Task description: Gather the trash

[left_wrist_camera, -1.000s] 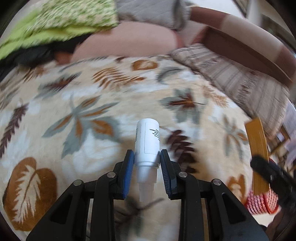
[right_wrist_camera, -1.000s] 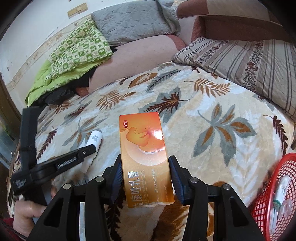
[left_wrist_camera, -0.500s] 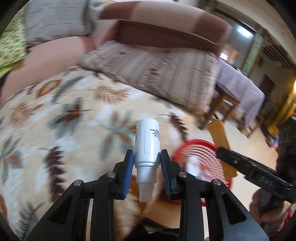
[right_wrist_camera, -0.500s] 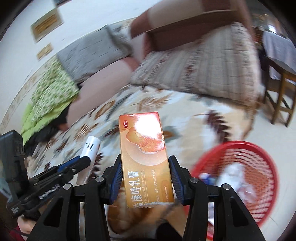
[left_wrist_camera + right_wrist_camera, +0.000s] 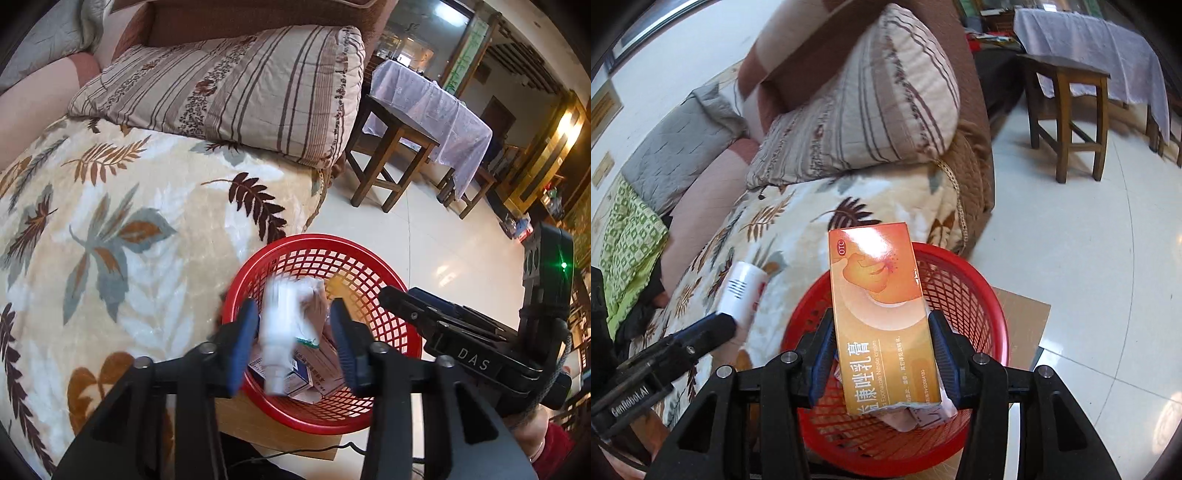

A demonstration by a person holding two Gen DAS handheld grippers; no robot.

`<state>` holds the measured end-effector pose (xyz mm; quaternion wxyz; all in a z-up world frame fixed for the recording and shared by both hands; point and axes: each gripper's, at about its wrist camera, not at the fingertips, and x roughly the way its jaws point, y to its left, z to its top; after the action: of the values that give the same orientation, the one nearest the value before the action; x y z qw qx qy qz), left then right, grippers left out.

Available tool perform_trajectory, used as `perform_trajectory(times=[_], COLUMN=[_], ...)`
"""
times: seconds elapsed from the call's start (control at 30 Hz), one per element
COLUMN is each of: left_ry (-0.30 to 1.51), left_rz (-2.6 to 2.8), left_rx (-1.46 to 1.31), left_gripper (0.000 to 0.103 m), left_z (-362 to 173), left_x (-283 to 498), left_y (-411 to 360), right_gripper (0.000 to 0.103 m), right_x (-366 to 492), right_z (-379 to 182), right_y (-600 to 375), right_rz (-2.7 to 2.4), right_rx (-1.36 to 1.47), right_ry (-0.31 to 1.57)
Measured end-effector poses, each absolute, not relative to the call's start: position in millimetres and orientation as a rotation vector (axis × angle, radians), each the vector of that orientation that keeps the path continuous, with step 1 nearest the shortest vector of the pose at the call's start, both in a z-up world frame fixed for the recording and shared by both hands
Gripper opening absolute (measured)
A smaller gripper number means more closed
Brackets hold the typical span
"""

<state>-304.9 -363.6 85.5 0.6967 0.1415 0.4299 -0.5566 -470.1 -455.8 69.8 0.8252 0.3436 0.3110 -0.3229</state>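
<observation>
The red mesh basket (image 5: pixel 369 258) stands beside the bed with small boxes and crumpled paper in it. My left gripper (image 5: pixel 293 343) hangs over it and its jaws are opening. The white bottle (image 5: pixel 277 332) is a blur between the pads, loose from them and dropping nozzle first. My right gripper (image 5: pixel 882 354) is over the same basket (image 5: pixel 979 280), jaws opening too. The orange cream box (image 5: pixel 882 317) still stands between its pads, which have drawn slightly off its sides. The right wrist view shows the bottle (image 5: pixel 742 291) at the left gripper's tip.
The leaf-print blanket (image 5: pixel 129 221) covers the bed to the left, with a striped pillow (image 5: pixel 240 85) behind. The basket rests on a flat board (image 5: pixel 1023 310) on the tiled floor. A wooden stool (image 5: pixel 388 155) and a cloth-covered table (image 5: pixel 436 103) stand beyond.
Both grippers swung from above the bed to above the red basket. The left jaws widened and the bottle slipped loose. The right jaws widened a little around the orange box.
</observation>
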Motion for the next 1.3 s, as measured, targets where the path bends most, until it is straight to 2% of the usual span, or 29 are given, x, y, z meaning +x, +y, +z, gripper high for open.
perform_trajectory(times=[0.13, 0.27, 0.37, 0.57, 0.67, 0.93, 1.3], left_ry=[0.895, 0.776, 0.682, 0.608, 0.553, 0.520, 0.498], left_rz=[-1.189, -1.096, -0.999, -0.910, -0.886, -0.866, -0.803], left_rx=[0.315, 0.311, 0.336, 0.333, 0.332, 0.343, 0.326], left_gripper=[0.050, 0.072, 0.072, 0.074, 0.088, 0.091, 0.097], left_z=[98, 109, 112, 117, 124, 129, 129], left_x=[-298, -294, -301, -321, -333, -343, -336], left_y=[-339, -288, -241, -175, -160, -146, -145], right_gripper=[0.060, 0.062, 0.073, 0.075, 0.076, 0.078, 0.078], right_x=[-476, -477, -477, -485, -491, -494, -483], right_z=[73, 86, 96, 103, 107, 130, 122], right_y=[-455, -434, -398, -325, -297, -262, -266], right_rz=[-0.746, -0.838, -0.936, -0.955, -0.946, -0.959, -0.947], right_rx=[0.691, 0.577, 0.466, 0.348, 0.313, 0.204, 0.199], right_ry=[0.686, 0.703, 0.712, 0.693, 0.684, 0.610, 0.650])
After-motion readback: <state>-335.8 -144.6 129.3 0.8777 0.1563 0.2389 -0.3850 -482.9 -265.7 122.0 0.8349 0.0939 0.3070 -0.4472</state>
